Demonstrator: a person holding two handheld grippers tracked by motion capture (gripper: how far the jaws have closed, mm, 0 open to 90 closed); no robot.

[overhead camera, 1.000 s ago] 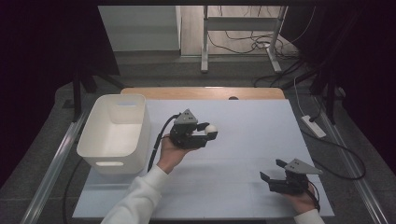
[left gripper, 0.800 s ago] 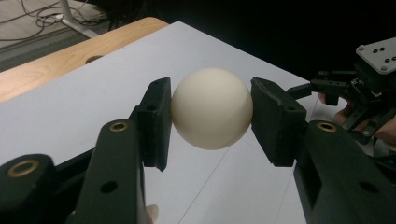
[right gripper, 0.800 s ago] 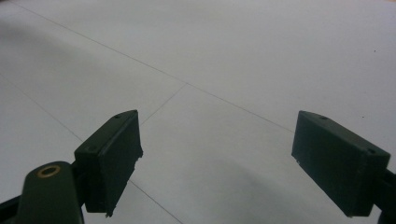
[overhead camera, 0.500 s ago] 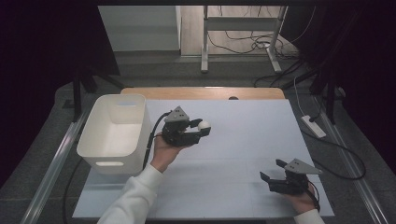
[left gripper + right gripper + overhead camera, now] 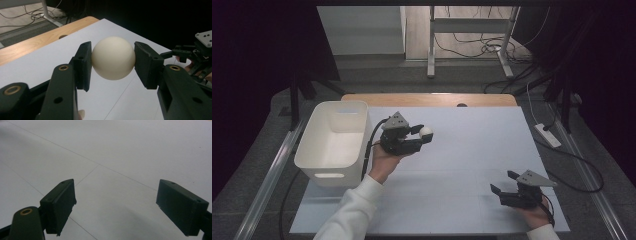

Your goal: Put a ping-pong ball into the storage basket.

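Observation:
A cream-white ball (image 5: 113,58) sits squeezed between both pads of my left gripper (image 5: 113,62), which is shut on it. From above, that ball (image 5: 426,132) and left gripper (image 5: 424,137) hang over the white sheet just right of the white bin (image 5: 319,150), jaws pointing right. My right gripper (image 5: 503,183) rests low at the sheet's front right, open, jaws wide apart with nothing between them (image 5: 116,207). In the left gripper view the right gripper (image 5: 200,53) appears far off at the right edge.
A white sheet (image 5: 472,150) covers the table, with a wooden strip (image 5: 432,99) along the far edge. A white power strip (image 5: 548,135) and cables lie on the floor to the right. A metal stand's legs (image 5: 432,55) rise beyond the table.
My left gripper has carried the ball a little to the left, toward the bin. The right gripper has stayed where it was.

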